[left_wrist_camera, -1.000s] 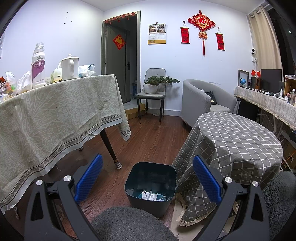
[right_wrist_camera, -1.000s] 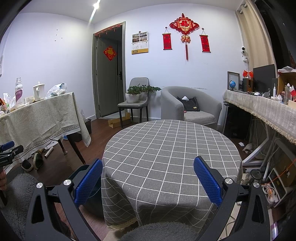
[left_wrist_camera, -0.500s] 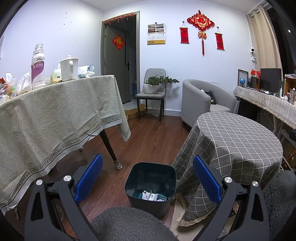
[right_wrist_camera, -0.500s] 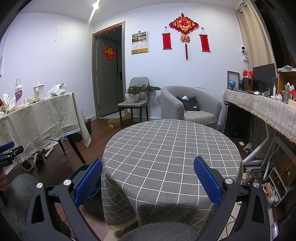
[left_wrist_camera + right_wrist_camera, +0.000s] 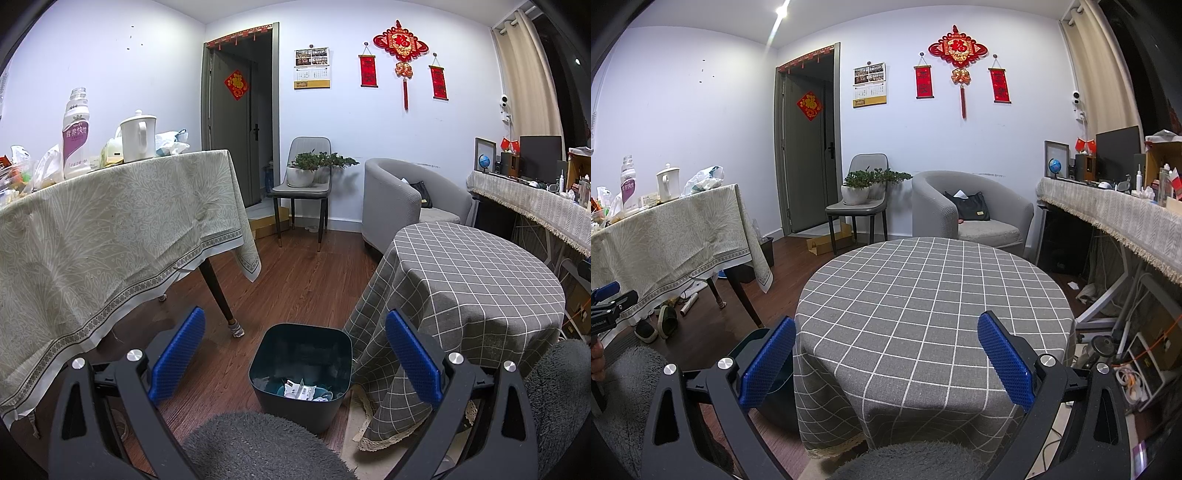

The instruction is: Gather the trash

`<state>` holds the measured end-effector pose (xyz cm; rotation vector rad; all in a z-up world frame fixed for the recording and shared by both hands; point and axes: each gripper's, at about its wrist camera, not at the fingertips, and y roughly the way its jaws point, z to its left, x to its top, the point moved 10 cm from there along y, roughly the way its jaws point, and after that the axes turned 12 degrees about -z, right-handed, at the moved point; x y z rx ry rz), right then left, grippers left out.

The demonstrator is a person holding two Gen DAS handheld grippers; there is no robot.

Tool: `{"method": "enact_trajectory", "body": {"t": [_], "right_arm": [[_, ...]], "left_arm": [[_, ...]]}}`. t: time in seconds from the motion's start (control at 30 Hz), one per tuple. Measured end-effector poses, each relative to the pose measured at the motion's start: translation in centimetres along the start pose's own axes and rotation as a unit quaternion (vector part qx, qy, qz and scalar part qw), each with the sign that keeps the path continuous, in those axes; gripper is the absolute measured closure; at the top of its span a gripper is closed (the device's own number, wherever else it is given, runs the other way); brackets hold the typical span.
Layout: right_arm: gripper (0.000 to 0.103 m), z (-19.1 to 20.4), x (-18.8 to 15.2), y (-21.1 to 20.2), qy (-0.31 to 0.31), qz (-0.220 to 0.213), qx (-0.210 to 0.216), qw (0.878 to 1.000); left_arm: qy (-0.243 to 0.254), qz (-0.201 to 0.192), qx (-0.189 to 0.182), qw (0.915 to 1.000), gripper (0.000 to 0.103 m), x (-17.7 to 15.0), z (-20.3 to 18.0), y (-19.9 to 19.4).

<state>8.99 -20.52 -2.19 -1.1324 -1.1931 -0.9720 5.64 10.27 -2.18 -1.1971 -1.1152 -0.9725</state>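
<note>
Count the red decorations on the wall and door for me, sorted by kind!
Big knot ornament: 1
Small hanging scrolls: 2
Diamond paper on the door: 1
Total: 4

Wooden floor (image 5: pixel 306 280), dark brown. Directly on it: a dark bin (image 5: pixel 301 373) with some white wrappers (image 5: pixel 300 390) at the bottom, just beside a round table (image 5: pixel 931 295) under grey checked cloth. To the left, a long table (image 5: pixel 110 221) under pale green cloth, carrying a white jug (image 5: pixel 137 138), a bottle (image 5: pixel 75 136) and bags. Slippers (image 5: pixel 657 325) on the floor below.
</note>
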Motion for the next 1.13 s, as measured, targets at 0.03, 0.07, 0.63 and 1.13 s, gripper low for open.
{"method": "enact_trajectory", "body": {"t": [0.03, 0.07, 0.63, 1.13], "right_arm": [[0.003, -0.01, -0.01, -0.04, 0.000, 0.000, 0.000, 1.000], [0.003, 0.00, 0.02, 0.00, 0.000, 0.000, 0.000, 1.000], [0.003, 0.00, 0.00, -0.05, 0.000, 0.000, 0.000, 1.000], [0.003, 0.02, 0.06, -0.07, 0.001, 0.001, 0.000, 1.000]], "left_arm": [[0.000, 0.000, 0.000, 1.0000, 0.003, 0.01, -0.01, 0.00], [0.000, 0.000, 0.000, 1.0000, 0.003, 0.00, -0.01, 0.00], [0.000, -0.001, 0.000, 1.0000, 0.003, -0.05, -0.06, -0.03], [-0.001, 0.004, 0.000, 1.0000, 0.003, 0.19, 0.48, 0.34]]}}
